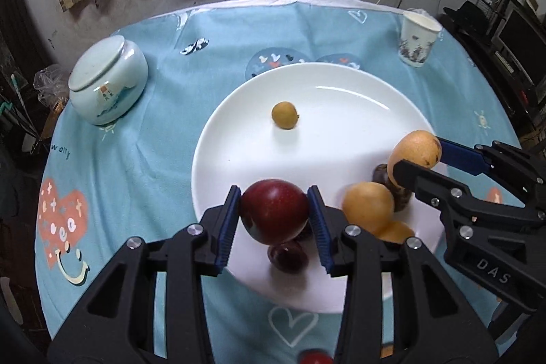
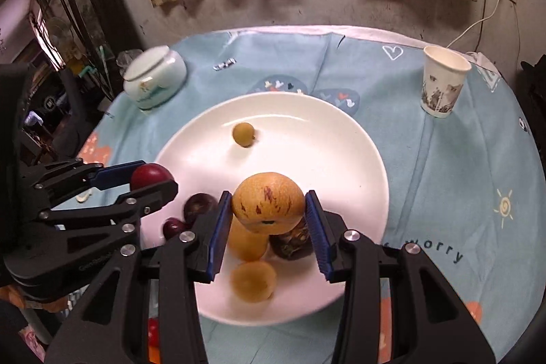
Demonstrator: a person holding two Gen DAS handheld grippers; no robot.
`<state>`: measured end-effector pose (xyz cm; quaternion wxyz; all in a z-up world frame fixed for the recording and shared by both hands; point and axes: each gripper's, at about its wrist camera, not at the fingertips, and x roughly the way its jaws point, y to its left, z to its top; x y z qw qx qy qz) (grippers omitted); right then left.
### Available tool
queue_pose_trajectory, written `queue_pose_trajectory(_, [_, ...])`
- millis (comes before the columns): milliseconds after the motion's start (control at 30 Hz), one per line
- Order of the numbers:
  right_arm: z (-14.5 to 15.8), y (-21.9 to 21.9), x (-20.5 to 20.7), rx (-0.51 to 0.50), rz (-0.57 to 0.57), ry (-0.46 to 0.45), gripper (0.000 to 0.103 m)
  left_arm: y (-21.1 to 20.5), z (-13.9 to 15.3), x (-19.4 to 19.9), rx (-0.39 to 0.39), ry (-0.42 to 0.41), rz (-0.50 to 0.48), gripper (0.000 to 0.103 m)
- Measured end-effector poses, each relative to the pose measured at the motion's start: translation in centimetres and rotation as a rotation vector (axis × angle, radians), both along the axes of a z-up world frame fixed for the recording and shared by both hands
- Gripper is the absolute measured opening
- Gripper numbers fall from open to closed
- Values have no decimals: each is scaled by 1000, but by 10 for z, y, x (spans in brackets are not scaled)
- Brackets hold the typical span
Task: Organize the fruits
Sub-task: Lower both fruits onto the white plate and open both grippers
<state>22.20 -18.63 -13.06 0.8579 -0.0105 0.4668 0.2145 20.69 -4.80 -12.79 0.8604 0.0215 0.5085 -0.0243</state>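
A dark red plum [image 1: 274, 215] hangs over the near rim of the white plate [image 1: 307, 84], with my left gripper [image 1: 274, 220] shut on it. My right gripper [image 2: 268, 210] is shut on a speckled orange-yellow fruit [image 2: 268, 207] above the plate [image 2: 341, 159]; from the left wrist this gripper [image 1: 418, 157] reaches in from the right with that fruit [image 1: 416, 147]. On the plate lie a small yellow-green fruit [image 1: 286, 115], an orange fruit [image 1: 368, 202], a dark brown fruit [image 2: 290, 244], a dark plum [image 1: 286, 256] and another orange fruit [image 2: 252, 282].
A lidded pale ceramic jar [image 1: 107, 79] stands at the table's far left and a paper cup [image 1: 418, 38] at the far right. The blue patterned cloth [image 1: 136, 159] covers the round table. A red fruit [image 1: 314, 357] lies at the near edge. Furniture crowds both sides.
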Motion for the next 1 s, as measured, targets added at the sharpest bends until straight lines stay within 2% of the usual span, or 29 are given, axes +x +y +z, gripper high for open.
queue_pose_trajectory(133, [-14, 2, 10, -41, -15, 21, 45, 2, -14, 8, 3, 12, -2, 43])
queue_pose_trajectory(167, [-14, 1, 10, -43, -23, 17, 46, 3, -14, 7, 1, 6, -4, 48])
queue_pose_trajectory(233, [-10, 0, 8, -42, -30, 4, 47, 2, -12, 7, 8, -8, -3, 51])
queue_pose_trajectory(267, [-7, -1, 7, -42, -30, -1, 51, 2, -11, 7, 9, -9, -7, 54])
queue_pose_trajectory(300, [-3, -2, 3, -45, -35, -18, 69, 1, -9, 7, 14, -12, -5, 54])
queue_pose_trajectory(333, [2, -2, 0, -44, -32, -37, 71, 1, -7, 5, 20, -19, -3, 54])
queue_pose_trajectory(467, [20, 0, -14, -69, -7, -75, 71, 2, 8, -7, 7, -40, -3, 54])
queue_pose_trajectory(567, [37, -1, -33, -75, 0, -108, 71, 2, 22, -22, -2, -64, -8, 58])
queue_pose_trajectory(633, [47, -2, -44, -79, -2, -125, 71, 1, 34, -37, 2, -95, -15, 63])
queue_pose_trajectory(833, [74, -3, -88, -119, 12, -189, 71, -2, 62, -78, -17, -153, -39, 66])
queue_pose_trajectory(1000, [92, -12, -126, -96, -1, -219, 71, -6, 82, -116, -34, -194, -66, 69])
